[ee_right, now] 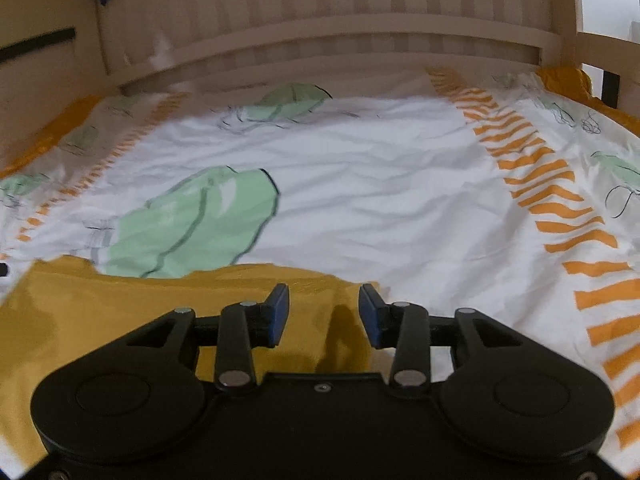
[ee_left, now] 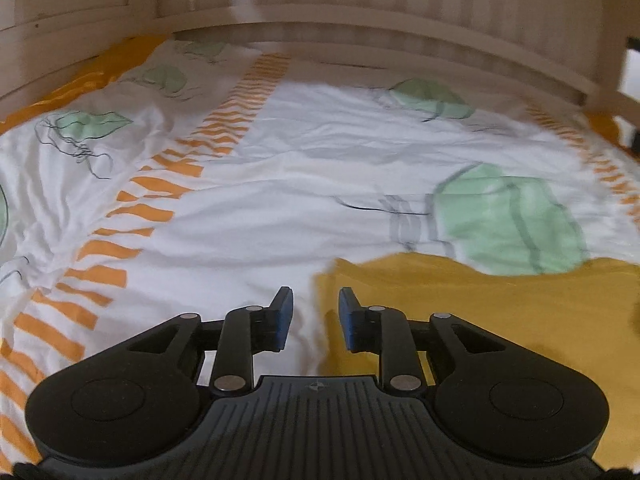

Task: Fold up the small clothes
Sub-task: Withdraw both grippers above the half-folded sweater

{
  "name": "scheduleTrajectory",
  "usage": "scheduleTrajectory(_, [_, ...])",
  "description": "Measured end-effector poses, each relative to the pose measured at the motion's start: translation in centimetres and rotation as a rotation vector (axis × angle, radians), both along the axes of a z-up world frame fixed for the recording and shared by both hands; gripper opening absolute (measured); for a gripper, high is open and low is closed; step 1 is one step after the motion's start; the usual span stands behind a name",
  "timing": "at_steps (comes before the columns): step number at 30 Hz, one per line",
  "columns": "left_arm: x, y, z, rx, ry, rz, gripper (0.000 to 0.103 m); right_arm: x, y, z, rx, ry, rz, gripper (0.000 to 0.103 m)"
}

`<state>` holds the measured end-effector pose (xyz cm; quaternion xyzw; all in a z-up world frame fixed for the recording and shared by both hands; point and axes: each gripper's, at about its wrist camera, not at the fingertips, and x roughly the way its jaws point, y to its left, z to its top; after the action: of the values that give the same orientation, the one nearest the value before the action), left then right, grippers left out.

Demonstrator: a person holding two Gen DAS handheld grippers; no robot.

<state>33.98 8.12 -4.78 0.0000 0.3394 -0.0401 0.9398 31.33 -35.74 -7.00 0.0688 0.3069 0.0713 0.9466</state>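
Garment point(ee_left: 480, 312) (mustard yellow) flat beneath both open grippers.

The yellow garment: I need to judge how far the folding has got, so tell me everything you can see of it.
The yellow garment is mustard-coloured, plain, and looks like soft knit fabric. It lies flat on the printed white bed cover, near the cameras, its far edge wavy across a green print. The left gripper stands open over its left edge, the right gripper open over its right corner; neither pinches it. Shadows fall on it. Sleeves or neckline are not visible.
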Motion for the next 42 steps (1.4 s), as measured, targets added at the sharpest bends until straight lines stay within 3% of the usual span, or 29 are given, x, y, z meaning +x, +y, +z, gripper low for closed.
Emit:
scheduleTrajectory(9, [-7.1,-2.0,-0.2,-0.096,0.041,-0.124,0.028,-6.2,0.1,0.1,0.069,0.039,0.061,0.05])
scheduleTrajectory(15, [-9.3,-2.6,-1.3,-0.08,0.075,-0.142,0.03,-5.4,0.8,-1.3,0.033,0.07,0.057,0.05])
scheduleTrajectory(20, [-9.6,-1.8,-1.7,-0.099,0.088,-0.115,0.031,-4.0,0.8,-2.1,0.068,0.102,0.029,0.048])
scheduleTrajectory(21, [-9.6,-1.7,-1.7,-0.101,0.091,-0.112,0.031,-3.9,0.8,-2.2,0.073,0.109,0.026,0.041])
scheduleTrajectory(22, [-9.6,-1.6,-1.9,-0.102,0.095,-0.108,0.031,-3.8,1.0,-2.3,0.07,0.112,0.025,0.02])
scheduleTrajectory(23, [-9.6,-1.5,-2.0,-0.103,0.099,-0.104,0.031,-3.8,1.2,-2.2,0.057,0.11,0.022,0.014])
scheduleTrajectory(29, [-9.8,-1.2,-2.6,-0.121,0.118,-0.098,0.031,-4.0,1.8,-1.8,-0.093,0.119,-0.035,0.009])
scheduleTrajectory(32, [-9.7,-1.2,-2.8,-0.128,0.126,-0.105,0.032,-3.5,0.6,-2.4,-0.082,0.158,-0.104,0.006])
scheduleTrajectory(42, [-10.2,-1.4,-2.8,-0.126,0.125,-0.116,0.033,-4.3,1.4,-0.7,-0.205,0.103,-0.09,0.005])
